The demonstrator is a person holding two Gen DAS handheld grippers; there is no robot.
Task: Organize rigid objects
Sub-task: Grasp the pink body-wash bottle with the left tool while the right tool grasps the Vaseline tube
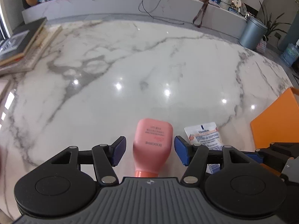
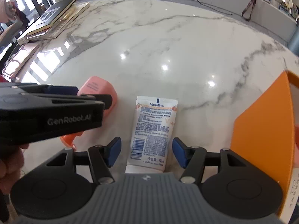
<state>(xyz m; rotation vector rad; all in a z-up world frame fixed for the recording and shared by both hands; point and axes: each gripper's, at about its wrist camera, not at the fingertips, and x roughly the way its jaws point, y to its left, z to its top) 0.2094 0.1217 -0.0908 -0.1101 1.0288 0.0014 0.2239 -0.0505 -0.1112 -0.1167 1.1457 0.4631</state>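
Left wrist view: the left gripper (image 1: 149,150) hung over the pink tube (image 1: 153,145), jaws spread, blue pads clear of the tube on both sides with a gap each way. The tube lay flat on the marble table (image 1: 130,65) near its near edge, orange cap toward the camera. Just right of it lay the white Vaseline tube (image 1: 204,134), and past that the orange box (image 1: 276,119) sat at the table's right edge. A stack of books (image 1: 28,44) sat at the far left corner.

Right wrist view: the right gripper (image 2: 146,152) straddled the white Vaseline tube (image 2: 152,130), jaws likewise spread, pads not touching it (cap end hidden under the gripper body). The tube lay flat, near the near edge. The left gripper crossed the frame on the left, over the pink tube (image 2: 99,89). The orange box (image 2: 261,130) stood close on the right, its open top partly seen.

Step, as judged: both tubes lay side by side unheld, so either just set down or about to be picked. If picking, the next move would need each gripper lowered and closed squarely across its tube's body, then carried toward the box.
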